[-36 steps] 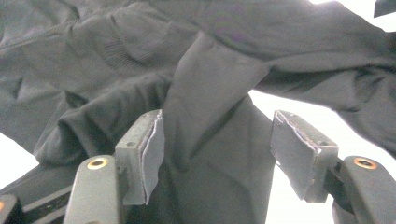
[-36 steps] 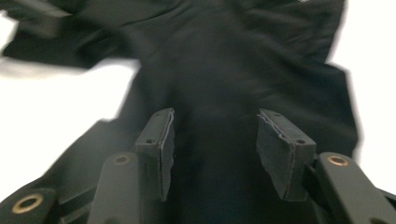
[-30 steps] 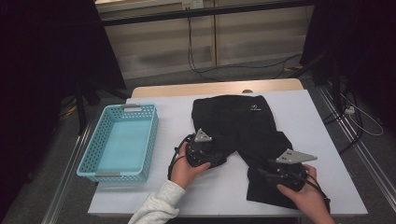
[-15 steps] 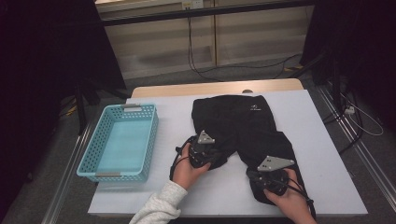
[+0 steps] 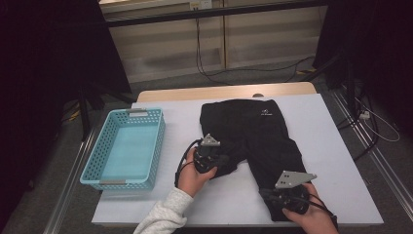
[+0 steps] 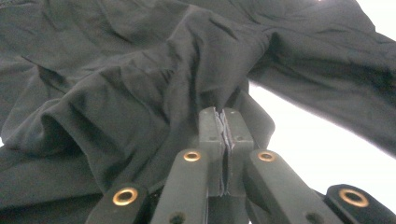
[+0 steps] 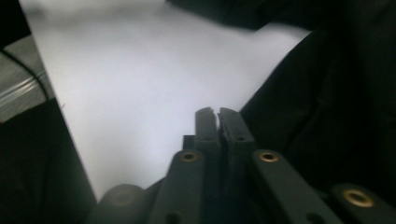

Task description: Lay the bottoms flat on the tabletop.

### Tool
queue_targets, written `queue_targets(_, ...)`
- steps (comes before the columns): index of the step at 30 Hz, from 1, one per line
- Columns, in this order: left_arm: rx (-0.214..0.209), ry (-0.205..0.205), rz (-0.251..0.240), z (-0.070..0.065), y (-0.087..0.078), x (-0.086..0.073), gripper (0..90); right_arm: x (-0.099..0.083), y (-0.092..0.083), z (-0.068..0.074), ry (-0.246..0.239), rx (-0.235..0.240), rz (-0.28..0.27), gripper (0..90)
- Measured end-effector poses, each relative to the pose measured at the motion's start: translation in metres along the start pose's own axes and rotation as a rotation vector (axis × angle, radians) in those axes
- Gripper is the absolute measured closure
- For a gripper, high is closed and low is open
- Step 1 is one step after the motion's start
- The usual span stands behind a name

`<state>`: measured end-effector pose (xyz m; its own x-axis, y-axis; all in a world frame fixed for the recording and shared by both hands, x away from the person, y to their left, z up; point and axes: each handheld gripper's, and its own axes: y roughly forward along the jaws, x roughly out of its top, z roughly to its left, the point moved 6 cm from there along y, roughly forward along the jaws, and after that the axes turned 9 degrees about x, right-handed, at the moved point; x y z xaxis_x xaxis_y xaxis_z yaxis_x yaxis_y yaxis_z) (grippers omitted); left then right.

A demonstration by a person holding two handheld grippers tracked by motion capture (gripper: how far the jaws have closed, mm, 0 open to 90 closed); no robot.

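Black shorts [image 5: 258, 131] lie flat on the white table [image 5: 229, 195], waistband at the far side. My left gripper [image 5: 225, 163] sits at the hem of the left leg. In the left gripper view its jaws [image 6: 224, 112] have just closed and are shut on a raised fold of the black cloth [image 6: 140, 93]. My right gripper [image 5: 267, 195] is at the hem of the right leg near the table's front edge. Its jaws [image 7: 215, 112] closed and have just eased apart to a thin slit. The cloth's edge [image 7: 327, 116] runs into them.
A light blue plastic basket [image 5: 97, 168] stands at the table's left with nothing in it. Metal rails run along both sides of the table. Cables lie on the floor beyond the far edge. Bare white table shows between the two legs of the shorts.
The right hand and its gripper have shifted a little left and toward the front edge along the right leg's hem. The left hand has stayed put on the left leg's hem.
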<state>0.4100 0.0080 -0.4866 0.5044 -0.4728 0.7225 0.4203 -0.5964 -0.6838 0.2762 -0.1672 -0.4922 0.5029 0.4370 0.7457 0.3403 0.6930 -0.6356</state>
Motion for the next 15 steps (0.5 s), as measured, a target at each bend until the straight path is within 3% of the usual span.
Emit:
queue_targets(4, -0.006, -0.002, -0.004, -0.002, -0.001, 0.001, 88.1, -0.001, 0.005, 0.003, -0.008, 0.005, 0.02, 79.7)
queue_targets(8, -0.009, -0.003, 0.005, -0.002, 0.0, 0.001, 88.2, 0.009, 0.002, -0.01, 0.051, -0.127, -0.071, 57.5)
queue_targets(11, -0.006, -0.004, 0.002, -0.002, 0.0, 0.001, 88.2, 0.009, 0.016, -0.017, 0.042, -0.167, -0.04, 56.7)
queue_targets(13, -0.005, -0.005, -0.003, -0.002, -0.001, 0.002, 88.2, 0.007, 0.024, -0.022, 0.029, -0.194, -0.033, 61.4)
queue_targets(15, -0.006, -0.011, -0.009, -0.001, -0.002, 0.003, 88.2, 0.009, 0.024, -0.024, 0.023, -0.204, -0.017, 78.6)
